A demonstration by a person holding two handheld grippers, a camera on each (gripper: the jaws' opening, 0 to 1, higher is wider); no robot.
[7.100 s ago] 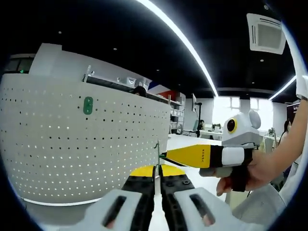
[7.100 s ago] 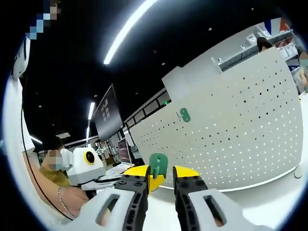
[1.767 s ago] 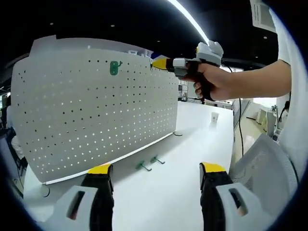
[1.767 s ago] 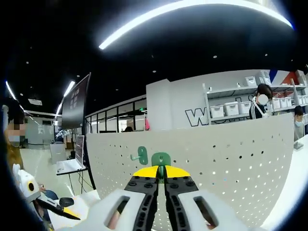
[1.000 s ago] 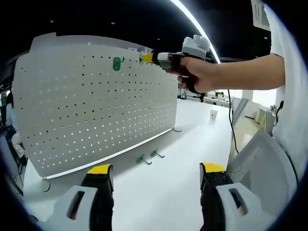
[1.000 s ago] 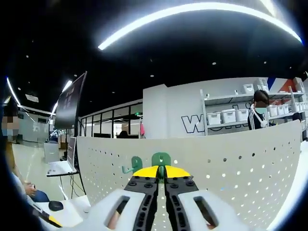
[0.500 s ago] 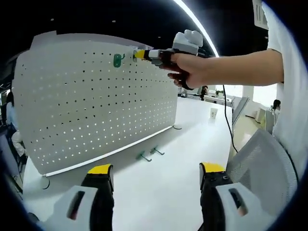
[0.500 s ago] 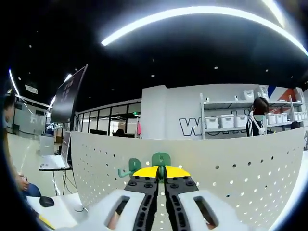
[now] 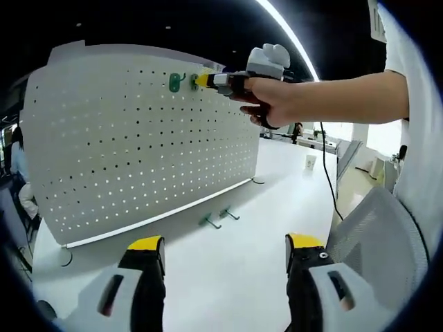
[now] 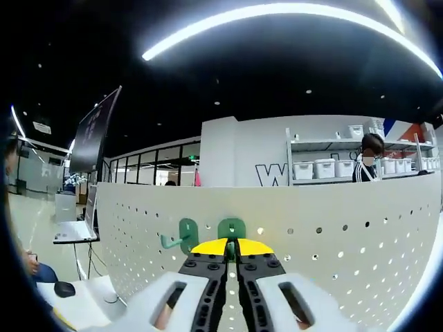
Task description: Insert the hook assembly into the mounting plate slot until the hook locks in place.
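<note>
Green plastic hook (image 10: 231, 228) clamped between closed jaws of right gripper (image 10: 232, 257), pressed at upper row of white perforated mounting plate (image 9: 138, 145), just right of mounted green hook (image 10: 181, 236). Judged near seating; locking unconfirmed. Left gripper (image 9: 225, 243) wide open, empty, over table (image 9: 228, 270). Two spare hooks (image 9: 219, 217) below. Wall lettering partly hidden, unreadable.

A big white table (image 9: 228, 263) fills the bottom of the left gripper view. A tall white board full of small holes (image 9: 138, 145) stands on it, left of the middle. Two small green hooks (image 9: 220, 218) lie on the table just in front of the board.
</note>
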